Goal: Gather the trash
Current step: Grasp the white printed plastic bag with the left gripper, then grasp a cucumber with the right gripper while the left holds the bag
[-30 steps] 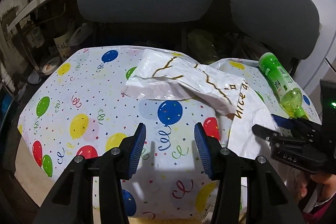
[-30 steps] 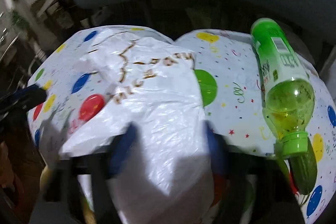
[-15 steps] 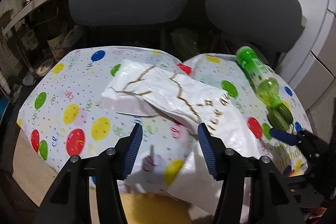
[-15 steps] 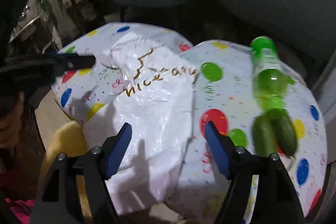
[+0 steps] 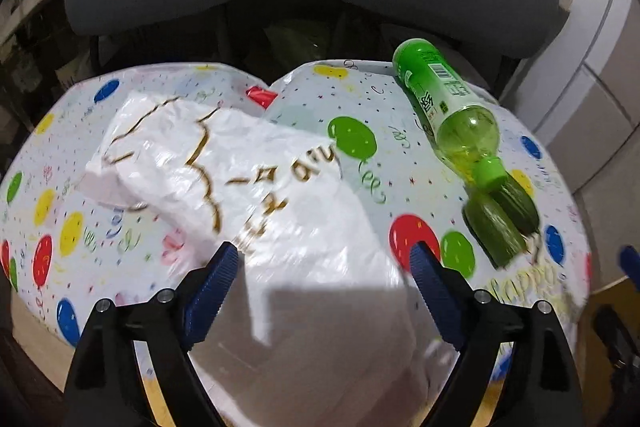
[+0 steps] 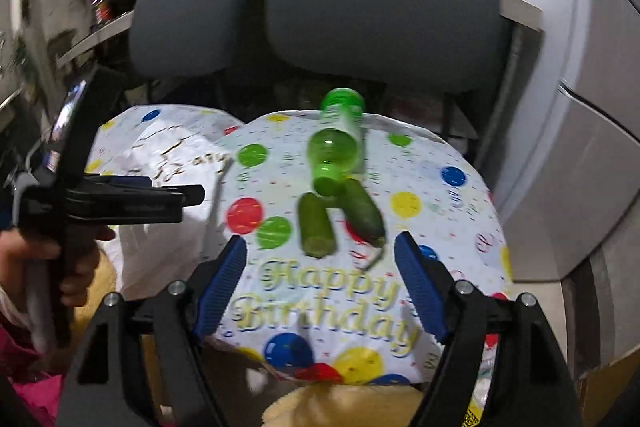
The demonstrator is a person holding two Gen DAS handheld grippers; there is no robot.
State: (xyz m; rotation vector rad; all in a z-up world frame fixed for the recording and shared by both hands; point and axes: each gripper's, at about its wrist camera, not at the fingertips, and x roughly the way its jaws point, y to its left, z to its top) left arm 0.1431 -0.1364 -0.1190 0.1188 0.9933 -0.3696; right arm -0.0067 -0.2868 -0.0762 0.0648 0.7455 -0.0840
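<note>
Left gripper [image 5: 322, 285] spread wide, blue pads [image 5: 212, 287] either side of a white plastic bag [image 5: 280, 211] with gold lettering, nothing pinched; hard to tell if pads touch the plastic. Bag lying crumpled on balloon-print tablecloth [image 5: 360, 163], front end hanging over the near table edge, blurred there. Green plastic bottle [image 5: 448, 111] on its side at right of the cloth, well apart from the bag, cap [image 5: 490, 173] toward camera, yellow-green liquid inside. Two cucumber pieces [image 5: 500, 223] just beside the cap, touching or nearly. Right gripper [image 6: 320, 285] also spread, empty, above the "Happy Birthday" print [image 6: 320, 303] near the front edge of the cloth [image 6: 440, 211]. Same bottle [image 6: 338, 143] and cucumber pieces [image 6: 340, 217] straight ahead past the fingers, bag [image 6: 172, 155] off to the left, partly hidden by the left gripper [image 6: 192, 197] seen side-on with hand [image 6: 52, 259] on its handle. Two grey chair backs [image 6: 380, 7] behind the table. Yellow fuzzy cloth [image 6: 332, 407] below the table edge. Cluttered shelves [image 6: 104, 7] at back left, blurred.
</note>
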